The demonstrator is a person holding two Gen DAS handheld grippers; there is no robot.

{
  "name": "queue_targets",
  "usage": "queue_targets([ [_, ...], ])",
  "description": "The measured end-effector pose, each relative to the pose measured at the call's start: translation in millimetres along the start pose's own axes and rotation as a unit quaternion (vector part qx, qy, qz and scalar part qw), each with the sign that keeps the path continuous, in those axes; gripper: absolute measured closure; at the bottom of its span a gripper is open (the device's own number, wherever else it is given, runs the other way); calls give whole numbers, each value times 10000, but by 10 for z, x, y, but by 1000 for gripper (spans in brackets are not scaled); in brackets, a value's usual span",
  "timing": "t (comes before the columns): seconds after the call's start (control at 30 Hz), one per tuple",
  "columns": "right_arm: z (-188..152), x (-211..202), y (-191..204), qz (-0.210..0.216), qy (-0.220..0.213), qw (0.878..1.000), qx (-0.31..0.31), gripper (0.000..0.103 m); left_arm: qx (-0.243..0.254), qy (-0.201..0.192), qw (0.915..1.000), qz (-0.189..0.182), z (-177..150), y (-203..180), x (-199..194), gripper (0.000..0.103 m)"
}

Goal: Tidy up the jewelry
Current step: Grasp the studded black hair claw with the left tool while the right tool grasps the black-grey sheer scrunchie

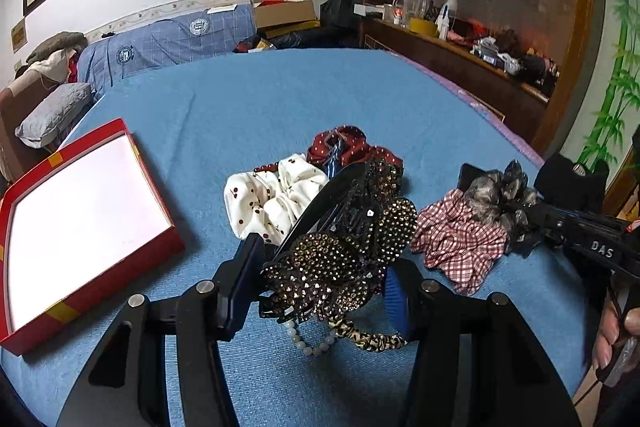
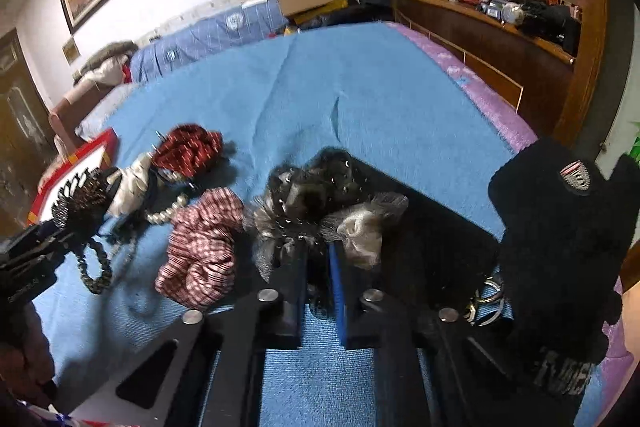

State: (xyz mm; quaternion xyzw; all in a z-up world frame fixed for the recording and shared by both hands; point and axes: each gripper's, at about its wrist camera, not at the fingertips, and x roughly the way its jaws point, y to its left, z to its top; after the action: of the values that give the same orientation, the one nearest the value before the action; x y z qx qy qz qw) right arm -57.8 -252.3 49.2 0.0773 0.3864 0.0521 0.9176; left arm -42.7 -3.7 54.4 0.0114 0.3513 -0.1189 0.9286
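Clamped between the left gripper's pads, a rhinestone butterfly clip hangs just above the blue blanket, right of the red box. Farther right of the box, the right gripper pinches a grey lace bow beside a checked scrunchie.

The white letters "DAS" can be read on the black body of the right gripper, in the left wrist view. The blue checked bedding by the wall carries two round white emblems, but their lettering is too small to read. The black knitted hat has a shield-shaped badge and pale letters near its lower edge; both are too blurred to read. No other text is legible.
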Motion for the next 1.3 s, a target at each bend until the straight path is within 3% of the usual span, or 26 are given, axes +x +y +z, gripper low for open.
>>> queue_targets([
  [0.17, 54, -192, 69, 116, -281, 9995, -65, 95, -92, -65, 9999, -39, 12, 38, -68, 49],
  [0.3, 53, -187, 85, 162, -226, 9996, -71, 94, -102, -56, 9999, -39, -13, 68, -99, 49],
  [0.37, 44, -151, 79, -71, -158, 9998, -99, 69, -96, -38, 9999, -29, -28, 85, -101, 49],
  [0.4, 50, -130, 85, -208, -116, 9996, -133, 32, -105, -28, 9999, -36, -32, 92, -102, 49],
  [0.43, 44, -130, 94, -226, -186, 9994, -186, 19, -116, -27, 9999, -34, -38, 96, -104, 49],
  [0.5, 36, -113, 129, -379, -279, 9984, -327, 19, -123, -24, 9999, -32, -39, 97, -100, 49],
  [0.7, 48, 177, 55, -618, 173, 9976, -262, 20, -110, -18, 9999, -35, -45, 109, -104, 49],
  [0.77, 23, 253, 35, -545, 279, 9978, -251, 29, -105, -11, 9999, -13, -45, 110, -97, 49],
  [0.93, -25, 285, 122, -552, 251, 9968, -516, 76, -120, -22, 9999, -1, -45, 117, -107, 49],
  [1.13, 16, 87, 101, -355, -61, 9989, -312, 87, -166, -130, 9997, 109, -65, 160, -160, 49],
  [1.3, 99, -135, 215, -206, -411, 9984, -316, 87, -229, -289, 9989, 293, -66, 211, -255, 49],
])
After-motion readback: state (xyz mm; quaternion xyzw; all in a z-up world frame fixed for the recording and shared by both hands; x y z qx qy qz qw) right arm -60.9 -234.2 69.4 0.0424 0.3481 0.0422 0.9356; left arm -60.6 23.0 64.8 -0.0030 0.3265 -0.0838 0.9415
